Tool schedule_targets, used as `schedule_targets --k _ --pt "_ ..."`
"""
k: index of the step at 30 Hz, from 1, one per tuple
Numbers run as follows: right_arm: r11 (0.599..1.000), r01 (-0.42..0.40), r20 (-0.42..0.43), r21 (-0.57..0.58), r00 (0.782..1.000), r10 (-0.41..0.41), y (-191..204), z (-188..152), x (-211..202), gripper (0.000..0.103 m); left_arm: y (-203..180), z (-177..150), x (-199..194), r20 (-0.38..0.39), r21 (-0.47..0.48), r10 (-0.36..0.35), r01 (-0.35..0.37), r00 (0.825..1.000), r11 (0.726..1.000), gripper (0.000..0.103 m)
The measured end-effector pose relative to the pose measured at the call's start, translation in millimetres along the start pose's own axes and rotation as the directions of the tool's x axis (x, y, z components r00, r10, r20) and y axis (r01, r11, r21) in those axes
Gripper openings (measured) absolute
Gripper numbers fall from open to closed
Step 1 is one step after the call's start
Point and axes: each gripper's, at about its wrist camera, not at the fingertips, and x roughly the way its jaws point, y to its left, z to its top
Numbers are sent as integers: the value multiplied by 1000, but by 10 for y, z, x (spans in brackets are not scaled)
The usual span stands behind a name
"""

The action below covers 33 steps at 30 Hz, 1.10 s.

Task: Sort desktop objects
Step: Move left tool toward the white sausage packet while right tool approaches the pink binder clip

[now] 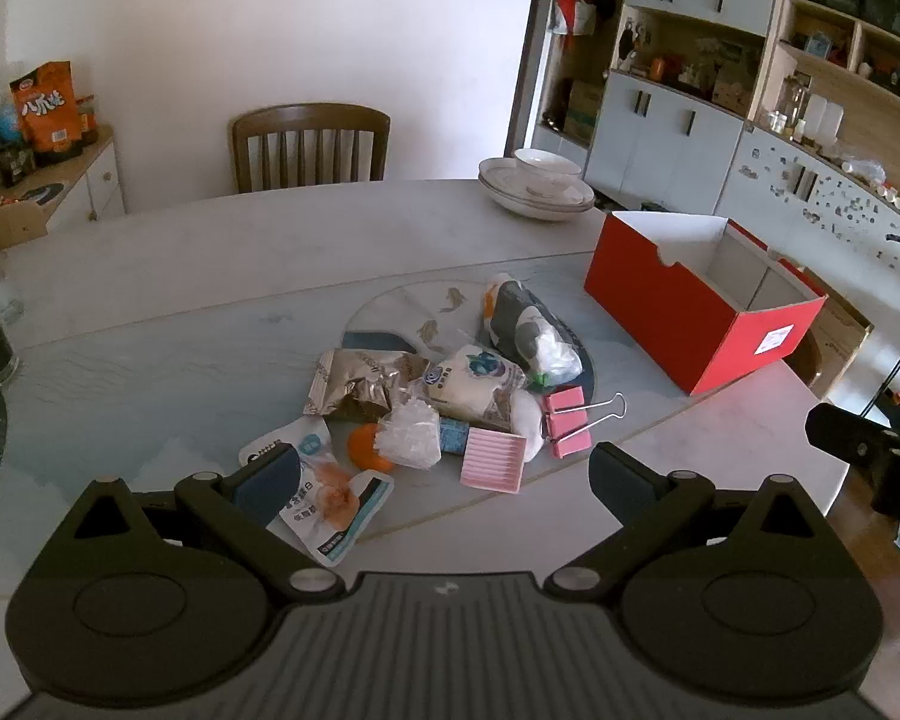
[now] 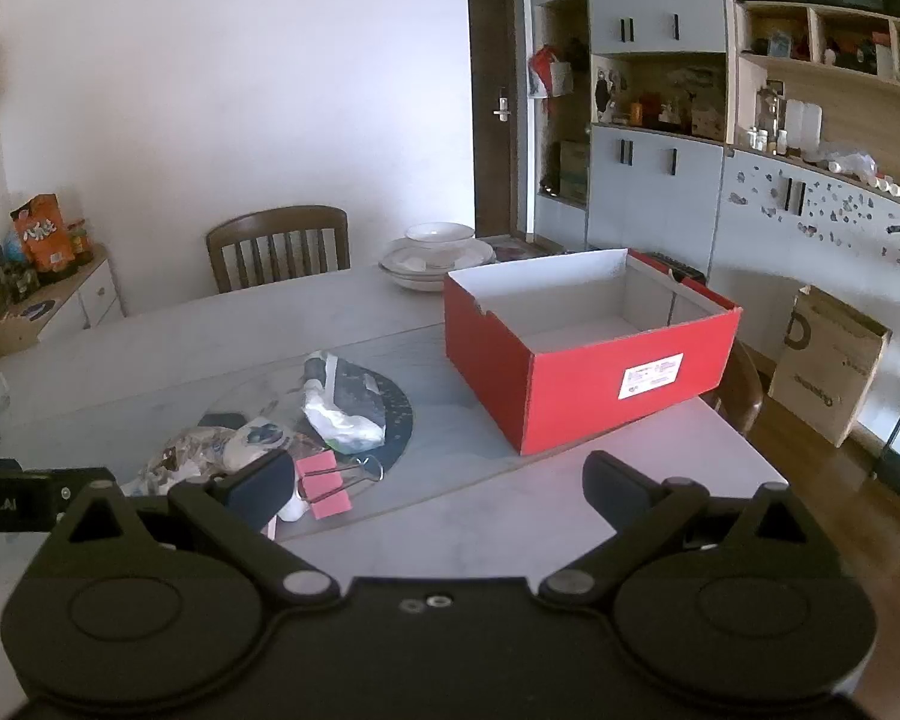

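Nearby, stacked bowls [image 1: 537, 189], wooden chair [image 1: 311, 147], red box [image 1: 699, 312] beside clutter.

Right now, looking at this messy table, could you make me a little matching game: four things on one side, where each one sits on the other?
Things:
1. red box
2. stacked bowls
3. pink binder clips
4. orange snack bag

Places:
A. on the side cabinet by the wall
B. at the table's far edge, near the chair
C. at the pile's edge nearest the box
D. open and empty, right of the pile

Pairs: 1-D, 2-B, 3-C, 4-A
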Motion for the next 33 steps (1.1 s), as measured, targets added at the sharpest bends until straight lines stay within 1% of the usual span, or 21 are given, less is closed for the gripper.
schedule_targets --k 8,10,15,18,20,24,28,33 --pt "999 -27 -15 -27 1000 26 43 12 69 102 -4 11 48 -11 12 5 -5 1000 1000 103" --pt "999 -40 -21 -35 999 39 65 10 98 102 12 16 63 -14 3 -3 3 1000 1000 103" --pt "995 -78 -37 -66 996 76 130 4 205 102 67 32 130 -19 -12 2 -2 1000 1000 103" --pt "991 -93 -37 -97 995 90 188 -4 305 102 106 29 228 -33 10 35 -34 999 999 103" --pt "988 -110 -55 -107 993 105 224 -10 399 102 127 -7 289 -33 29 30 -29 999 999 103" --pt "983 -124 -75 -133 991 115 275 -32 575 102 146 -105 432 -33 102 61 -57 998 993 103" --pt "980 -138 -104 -145 987 123 304 -53 757 101 228 -181 606 -35 150 92 -86 995 985 103" --pt "980 -139 -135 -145 984 120 322 -66 954 100 337 -245 797 -50 193 105 -94 993 977 102"
